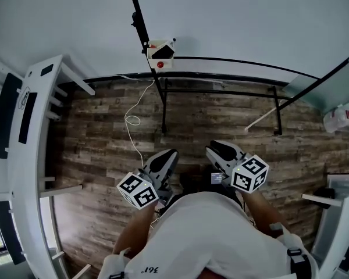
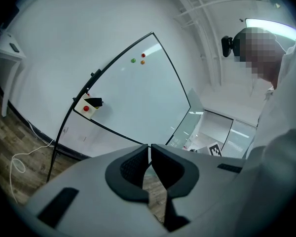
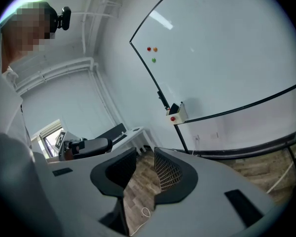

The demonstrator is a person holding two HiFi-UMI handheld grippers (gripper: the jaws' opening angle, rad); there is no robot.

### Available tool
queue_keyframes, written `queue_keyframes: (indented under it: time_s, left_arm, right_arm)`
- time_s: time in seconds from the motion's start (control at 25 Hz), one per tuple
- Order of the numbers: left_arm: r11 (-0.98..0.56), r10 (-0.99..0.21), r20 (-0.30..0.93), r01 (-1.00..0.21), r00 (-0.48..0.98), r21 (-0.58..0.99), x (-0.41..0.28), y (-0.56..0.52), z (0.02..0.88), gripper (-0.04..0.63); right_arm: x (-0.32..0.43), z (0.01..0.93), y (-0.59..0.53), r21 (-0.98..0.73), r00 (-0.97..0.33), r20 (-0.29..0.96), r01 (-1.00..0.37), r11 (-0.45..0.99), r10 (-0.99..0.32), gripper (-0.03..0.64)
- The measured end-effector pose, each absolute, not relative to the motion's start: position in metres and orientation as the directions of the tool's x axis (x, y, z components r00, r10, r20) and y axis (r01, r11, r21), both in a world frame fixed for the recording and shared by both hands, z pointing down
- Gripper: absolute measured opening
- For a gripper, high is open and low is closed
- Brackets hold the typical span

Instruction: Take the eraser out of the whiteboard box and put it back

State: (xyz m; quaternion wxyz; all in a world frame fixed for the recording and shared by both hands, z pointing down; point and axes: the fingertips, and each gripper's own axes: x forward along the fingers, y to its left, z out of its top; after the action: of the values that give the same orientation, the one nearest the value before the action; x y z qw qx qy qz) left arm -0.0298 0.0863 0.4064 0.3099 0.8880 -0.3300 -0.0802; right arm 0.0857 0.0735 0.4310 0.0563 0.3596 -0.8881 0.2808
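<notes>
A small white whiteboard box (image 1: 160,54) hangs at the lower corner of the whiteboard (image 2: 138,93), with a red dot on its front. The black eraser (image 1: 163,52) sits in it and shows in the left gripper view as the eraser (image 2: 95,101) sticking out of the box (image 2: 90,107). The box (image 3: 176,113) also shows in the right gripper view. Both grippers are held close to the person's body, well short of the board. My left gripper (image 1: 168,156) is shut and empty, pads together (image 2: 149,152). My right gripper (image 1: 217,149) is open with nothing between its pads (image 3: 145,164).
The board's black stand frame (image 1: 221,92) runs over the wood floor below the board. A white cable (image 1: 134,120) loops on the floor by it. A white desk (image 1: 35,127) stands at the left, bottles (image 1: 343,118) at the right. Three magnets (image 2: 138,59) stick to the board.
</notes>
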Motion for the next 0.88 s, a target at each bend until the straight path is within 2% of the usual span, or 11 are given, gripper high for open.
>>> queue_keyframes:
  time_s: [0.88]
  left_arm:
    - [-0.442,-0.788,0.078,-0.649,0.611,0.62,0.002,-0.05,0.426,0.008]
  right_arm:
    - [0.108,0.449,-0.08,-0.451,-0.836,0.349,-0.545,0.706,-0.423,0.129]
